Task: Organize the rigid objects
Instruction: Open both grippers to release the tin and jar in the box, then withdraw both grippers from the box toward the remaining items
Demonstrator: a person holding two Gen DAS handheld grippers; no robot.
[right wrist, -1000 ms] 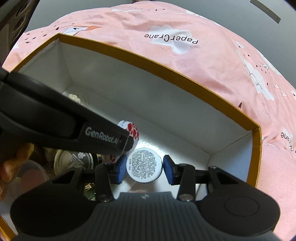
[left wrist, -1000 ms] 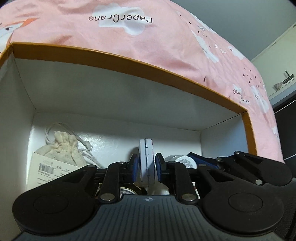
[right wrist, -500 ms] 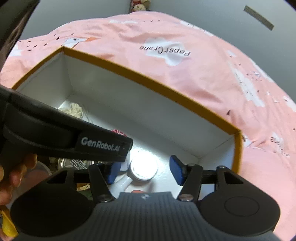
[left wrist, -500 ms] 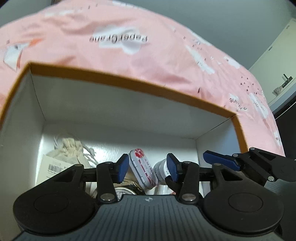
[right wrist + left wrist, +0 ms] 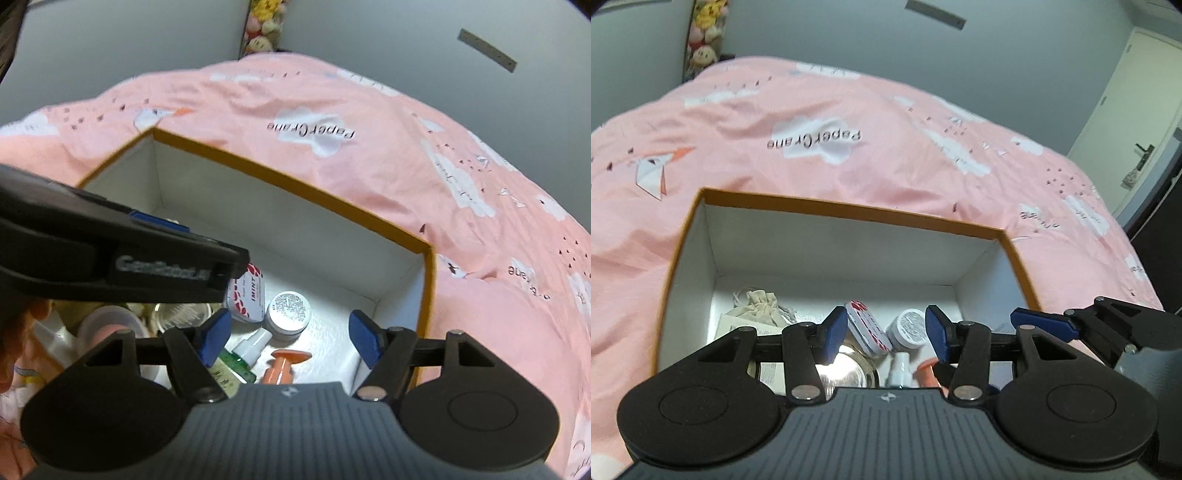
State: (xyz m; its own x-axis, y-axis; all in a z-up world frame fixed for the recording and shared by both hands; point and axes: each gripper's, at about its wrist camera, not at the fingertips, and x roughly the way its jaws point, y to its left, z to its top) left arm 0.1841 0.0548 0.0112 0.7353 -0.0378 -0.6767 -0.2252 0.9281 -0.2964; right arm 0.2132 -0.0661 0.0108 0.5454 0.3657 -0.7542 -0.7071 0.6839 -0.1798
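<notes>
the bed cover (image 5: 871,155), pink with white clouds, fills far more of both views than it did a second ago, and the orange-rimmed box (image 5: 849,212) has shrunk to the lower middle of each. i read that as both my tools having lifted up and back out of the box.

my left gripper (image 5: 884,330) was clamped on the mint tin (image 5: 868,328) a second ago, holding it on edge between the pads. now its jaws stand apart with nothing between them, and the tin leans on the box floor below and beyond the fingertips.

my right gripper (image 5: 290,339) is opening at this moment and holds nothing either. the white jar (image 5: 290,314) it was closed around a second ago now sits on its own on the floor of the box, just beside the tin, near the right end wall.

around those two lie the rest: a cloth drawstring pouch (image 5: 759,302) at the far left, a small green bottle with a white cap (image 5: 240,358), an orange plug-shaped piece (image 5: 282,365), and a round lidded container (image 5: 183,315) half hidden behind the left tool.

so i judge two placements done together, tin and jar both dropped off inside. next i would look outside the box for whatever is left to gather; nothing loose shows on the cover from here.
</notes>
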